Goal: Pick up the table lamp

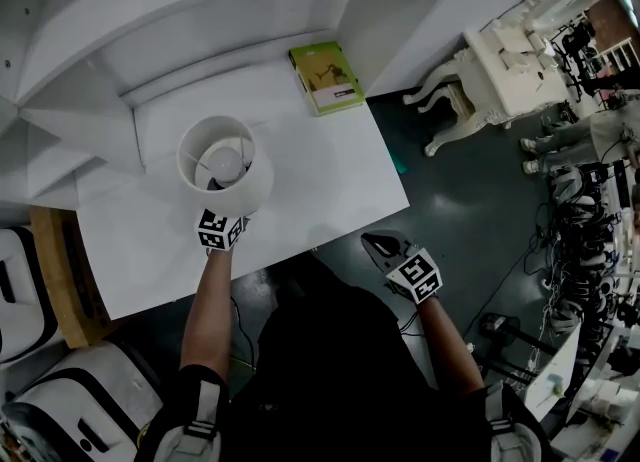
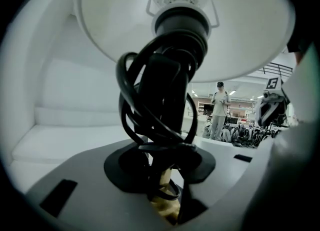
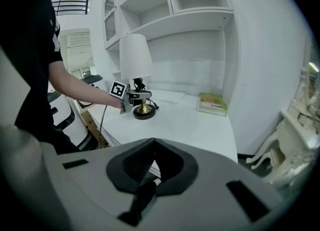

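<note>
The table lamp point(image 1: 225, 162) has a white shade, a black cord and a gold stem on a black foot. The book point(image 1: 326, 77), far on the white desk point(image 1: 320, 200), is green. The cube point(image 1: 221, 229) on the left gripper point(image 3: 141, 95) has black and white squares.

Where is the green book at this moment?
In the head view the green book lies at the white desk's far right corner, apart from the table lamp.

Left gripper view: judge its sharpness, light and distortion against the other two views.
Left gripper view: the table lamp looms close and soft, dark against its bright shade, with black fisheye corners. Right gripper view: the shelves bow, the lamp small but crisp. Head view: even light, the white desk bright, the floor dark.
</note>
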Demonstrator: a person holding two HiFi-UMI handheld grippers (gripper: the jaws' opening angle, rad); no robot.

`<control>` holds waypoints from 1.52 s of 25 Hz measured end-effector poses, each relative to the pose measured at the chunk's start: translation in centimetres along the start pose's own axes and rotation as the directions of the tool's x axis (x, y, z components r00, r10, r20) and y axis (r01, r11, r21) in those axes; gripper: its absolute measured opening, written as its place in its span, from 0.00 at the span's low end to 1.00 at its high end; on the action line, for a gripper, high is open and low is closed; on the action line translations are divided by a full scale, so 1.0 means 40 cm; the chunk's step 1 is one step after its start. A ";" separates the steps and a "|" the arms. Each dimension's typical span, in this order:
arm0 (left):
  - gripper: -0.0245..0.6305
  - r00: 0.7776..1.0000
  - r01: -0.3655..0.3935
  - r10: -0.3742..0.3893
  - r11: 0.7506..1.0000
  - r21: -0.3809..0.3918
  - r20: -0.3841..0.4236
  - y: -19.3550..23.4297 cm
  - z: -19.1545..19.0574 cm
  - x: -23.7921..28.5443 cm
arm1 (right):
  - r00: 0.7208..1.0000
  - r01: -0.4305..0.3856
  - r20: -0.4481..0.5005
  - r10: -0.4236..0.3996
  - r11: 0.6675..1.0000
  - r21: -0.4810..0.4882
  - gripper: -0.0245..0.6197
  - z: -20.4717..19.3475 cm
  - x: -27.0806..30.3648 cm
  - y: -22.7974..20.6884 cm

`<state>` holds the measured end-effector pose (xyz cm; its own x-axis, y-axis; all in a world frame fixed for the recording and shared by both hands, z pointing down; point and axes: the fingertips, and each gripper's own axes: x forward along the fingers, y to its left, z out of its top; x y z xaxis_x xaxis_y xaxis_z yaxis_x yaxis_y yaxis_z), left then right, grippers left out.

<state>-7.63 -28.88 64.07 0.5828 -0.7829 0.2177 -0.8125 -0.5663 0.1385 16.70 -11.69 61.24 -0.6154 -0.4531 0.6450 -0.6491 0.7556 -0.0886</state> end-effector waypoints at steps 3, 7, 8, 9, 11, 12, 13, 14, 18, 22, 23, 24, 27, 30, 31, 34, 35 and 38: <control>0.24 1.000 0.004 -0.004 1.000 0.010 0.018 -0.002 0.024 -0.005 | 1.000 -0.004 0.012 0.004 1.000 0.000 0.05 0.008 0.006 0.000; 0.23 1.000 0.014 -0.014 1.000 0.015 0.021 -0.012 0.041 -0.014 | 1.000 -0.011 0.019 0.011 1.000 0.005 0.05 0.013 0.005 0.008; 0.23 1.000 0.015 -0.015 1.000 0.016 0.023 -0.014 0.044 -0.018 | 1.000 -0.014 0.021 0.014 1.000 0.006 0.05 0.014 0.006 0.011; 0.23 1.000 0.015 -0.016 1.000 0.016 0.026 -0.015 0.048 -0.022 | 1.000 -0.016 0.022 0.016 1.000 0.006 0.05 0.016 0.008 0.013; 0.23 0.999 0.016 -0.017 1.000 0.014 0.030 -0.017 0.056 -0.030 | 0.999 -0.019 0.029 0.019 1.000 0.008 0.05 0.019 0.012 0.017; 0.23 0.999 0.017 -0.017 1.000 0.014 0.030 -0.018 0.060 -0.033 | 0.999 -0.021 0.032 0.021 1.000 0.009 0.05 0.020 0.014 0.019; 0.22 0.999 0.019 -0.020 1.000 0.015 0.030 -0.019 0.065 -0.037 | 0.999 -0.022 0.035 0.022 1.000 0.011 0.05 0.021 0.015 0.021; 0.22 0.999 0.024 -0.024 1.000 0.016 0.030 -0.022 0.070 -0.040 | 0.999 -0.024 0.037 0.023 1.000 0.012 0.05 0.022 0.016 0.022; 0.22 0.998 0.050 -0.051 0.998 0.024 0.029 -0.034 0.097 -0.066 | 0.998 -0.035 0.055 0.034 0.999 0.021 0.05 0.031 0.023 0.034; 0.22 0.998 0.059 -0.060 0.998 0.028 0.035 -0.049 0.129 -0.093 | 0.996 -0.044 0.077 0.042 0.999 0.017 0.05 0.051 0.023 0.042; 0.22 0.998 0.058 -0.059 0.998 0.030 0.035 -0.050 0.137 -0.099 | 0.995 -0.045 0.084 0.044 0.999 0.015 0.05 0.059 0.025 0.043; 0.22 0.998 0.057 -0.058 0.998 0.034 0.035 -0.049 0.145 -0.105 | 0.995 -0.046 0.092 0.045 0.999 0.013 0.05 0.067 0.028 0.044; 0.22 0.998 0.051 -0.053 0.998 0.047 0.034 -0.045 0.169 -0.131 | 0.992 -0.046 0.121 0.044 0.999 0.010 0.05 0.087 0.035 0.050; 0.22 0.998 0.046 -0.048 0.997 0.062 0.033 -0.042 0.190 -0.160 | 0.987 -0.044 0.157 0.041 0.999 0.016 0.05 0.105 0.035 0.058; 0.22 0.998 0.042 -0.044 0.997 0.066 0.034 -0.041 0.198 -0.170 | 0.985 -0.044 0.167 0.040 0.999 0.018 0.05 0.111 0.034 0.061; 0.22 0.999 0.027 -0.031 0.997 0.077 0.043 -0.041 0.229 -0.199 | 0.981 -0.041 0.189 0.037 0.999 0.018 0.05 0.125 0.031 0.064; 0.22 0.999 0.021 -0.025 0.996 0.082 0.048 -0.041 0.241 -0.210 | 0.980 -0.041 0.195 0.037 0.999 0.016 0.05 0.131 0.032 0.065; 0.22 0.998 0.000 -0.007 0.995 0.096 0.068 -0.043 0.274 -0.243 | 0.975 -0.047 0.218 0.045 0.999 0.003 0.05 0.146 0.028 0.076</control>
<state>-11.71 -23.12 51.14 0.5881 -0.7947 0.1503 -0.8071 -0.5887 0.0453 11.43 -12.68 57.25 -0.7270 -0.5108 0.4589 -0.6207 0.7747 -0.1210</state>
